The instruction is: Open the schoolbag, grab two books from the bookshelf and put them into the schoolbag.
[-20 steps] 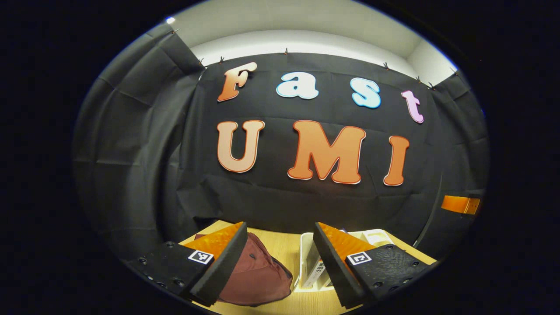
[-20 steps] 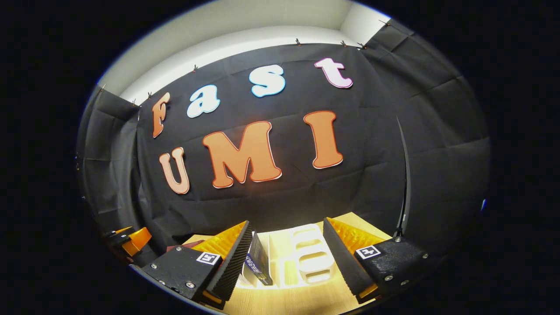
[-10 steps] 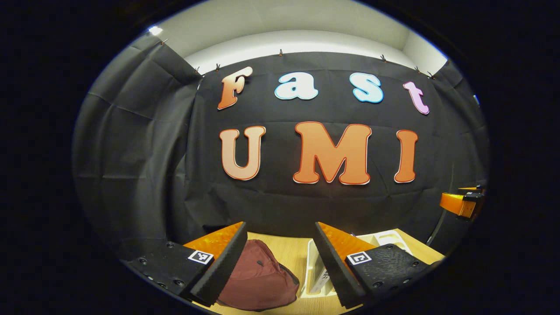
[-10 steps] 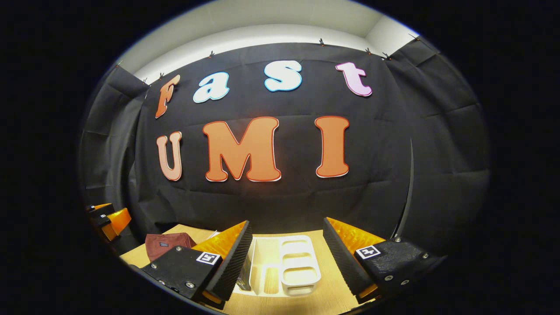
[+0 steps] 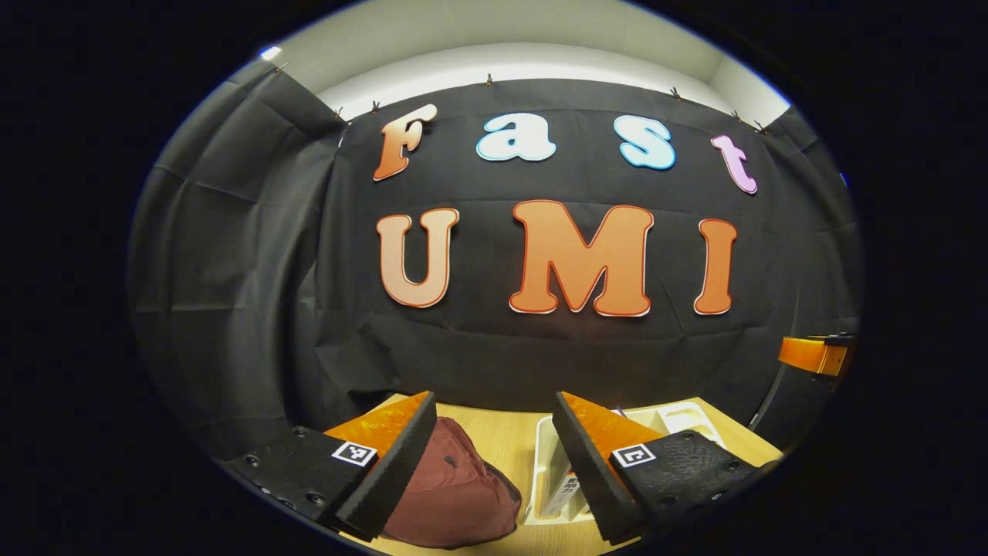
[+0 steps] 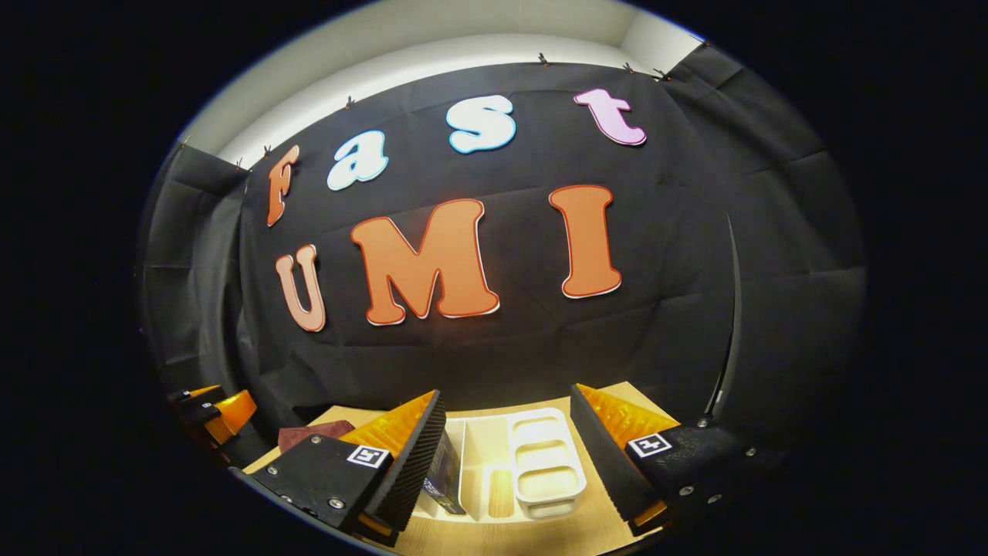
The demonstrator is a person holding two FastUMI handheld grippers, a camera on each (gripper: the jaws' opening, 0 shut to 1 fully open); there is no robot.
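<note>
In the left gripper view, my left gripper (image 5: 494,471) hangs in the air above the near edge of the wooden tabletop (image 5: 505,439), its two fingers spread wide with nothing between them. Between and beyond the fingers, a dark red schoolbag (image 5: 455,490) lies slumped on the tabletop, toward its left side. I cannot tell whether its opening is zipped. Just to the right of the schoolbag, apart from it by a strip of bare wood, stands a white plastic bookshelf (image 5: 544,463). A book (image 5: 562,493) leans upright in the bookshelf's nearest slot, partly hidden behind my finger. At the far right edge of this view, my right gripper (image 5: 814,355) shows as a small shape in the air, well apart from everything on the tabletop.

In the right gripper view, my right gripper (image 6: 505,463) also hangs above the tabletop (image 6: 502,540) with its fingers spread apart and empty. Straight ahead between them sits the bookshelf (image 6: 540,463), its compartments facing up. A dark book (image 6: 446,479) stands in its left slot, close beside my left-hand finger but not touching it that I can see. Farther left, a corner of the schoolbag (image 6: 312,432) peeks out on the tabletop. My left gripper (image 6: 220,413) shows at the far left, raised in the air.
</note>
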